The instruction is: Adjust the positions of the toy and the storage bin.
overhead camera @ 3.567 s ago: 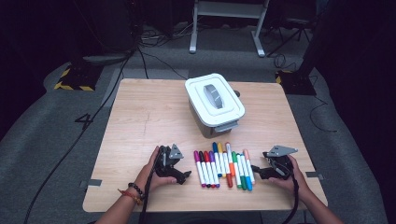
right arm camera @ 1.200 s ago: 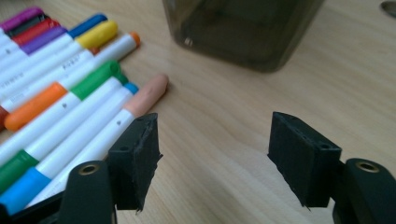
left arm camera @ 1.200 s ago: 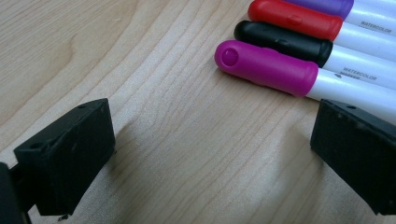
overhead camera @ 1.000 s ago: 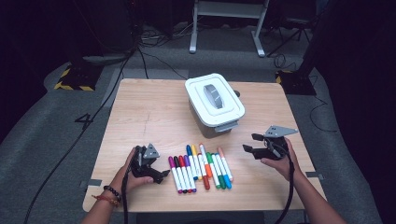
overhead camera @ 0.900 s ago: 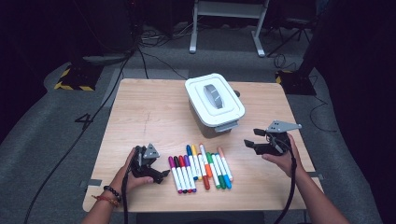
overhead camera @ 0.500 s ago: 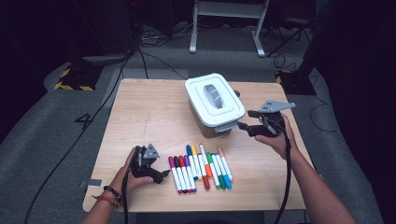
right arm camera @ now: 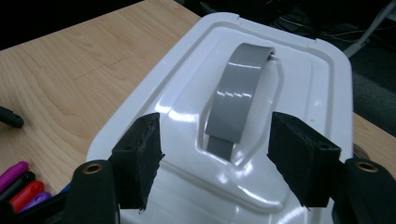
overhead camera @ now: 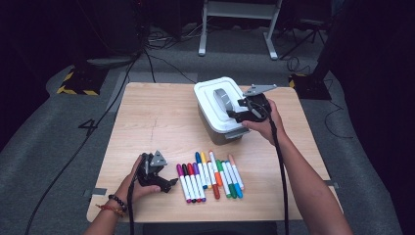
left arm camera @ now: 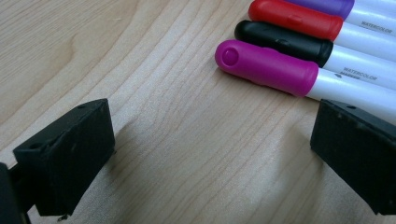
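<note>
Above white bin (overhead camera: 220, 111) at tabletop (overhead camera: 156, 122) far side, right tongs (right arm camera: 219, 161) gape wide, straddling grey lid handle (right arm camera: 238, 105), untouched. Left tongs (left arm camera: 205, 154) released, resting beside markers (overhead camera: 208, 175).

Right gripper (overhead camera: 234, 111) now up from beside the markers (overhead camera: 209, 175) to over the box lid (overhead camera: 211, 94).
</note>
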{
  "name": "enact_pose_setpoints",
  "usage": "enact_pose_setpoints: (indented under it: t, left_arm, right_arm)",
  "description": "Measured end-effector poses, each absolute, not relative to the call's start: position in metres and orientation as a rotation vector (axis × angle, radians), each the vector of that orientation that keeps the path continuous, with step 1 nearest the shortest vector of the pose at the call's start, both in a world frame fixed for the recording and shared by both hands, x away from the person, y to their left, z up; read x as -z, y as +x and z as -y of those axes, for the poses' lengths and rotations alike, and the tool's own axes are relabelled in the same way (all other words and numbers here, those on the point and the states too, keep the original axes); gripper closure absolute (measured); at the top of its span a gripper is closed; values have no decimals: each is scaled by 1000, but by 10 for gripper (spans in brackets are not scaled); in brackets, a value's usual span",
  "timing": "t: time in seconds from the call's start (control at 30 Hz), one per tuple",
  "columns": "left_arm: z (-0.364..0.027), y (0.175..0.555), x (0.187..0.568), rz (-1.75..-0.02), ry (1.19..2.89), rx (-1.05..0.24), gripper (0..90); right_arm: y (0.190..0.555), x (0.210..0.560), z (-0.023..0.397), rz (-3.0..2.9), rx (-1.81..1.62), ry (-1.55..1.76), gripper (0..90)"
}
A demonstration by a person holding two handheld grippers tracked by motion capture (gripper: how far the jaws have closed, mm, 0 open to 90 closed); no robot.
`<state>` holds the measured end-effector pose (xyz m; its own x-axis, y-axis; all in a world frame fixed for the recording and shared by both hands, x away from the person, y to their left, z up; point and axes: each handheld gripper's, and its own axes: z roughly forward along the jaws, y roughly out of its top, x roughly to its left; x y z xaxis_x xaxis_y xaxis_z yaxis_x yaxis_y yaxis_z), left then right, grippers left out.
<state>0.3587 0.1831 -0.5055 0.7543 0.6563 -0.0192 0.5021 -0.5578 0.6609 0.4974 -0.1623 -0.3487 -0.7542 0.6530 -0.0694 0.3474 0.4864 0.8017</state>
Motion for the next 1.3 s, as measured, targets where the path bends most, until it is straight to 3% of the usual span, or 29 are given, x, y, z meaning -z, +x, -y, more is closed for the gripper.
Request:
enact_pose_setpoints:
  t: [0.3, 0.57, 1.3]
  left_arm:
    - [-183, 359, 506, -866, 2282, -300, 1]
    - [-184, 358, 506, -859, 2286, -302, 1]
    - [-184, 357, 506, -857, 2284, -301, 1]
  right_arm:
    - [526, 370, 141, -2355, -1097, 938, 376]
    - [531, 372, 133, -2334, -1074, 909, 616]
    - [508, 371, 173, -2382, -1082, 858, 658]
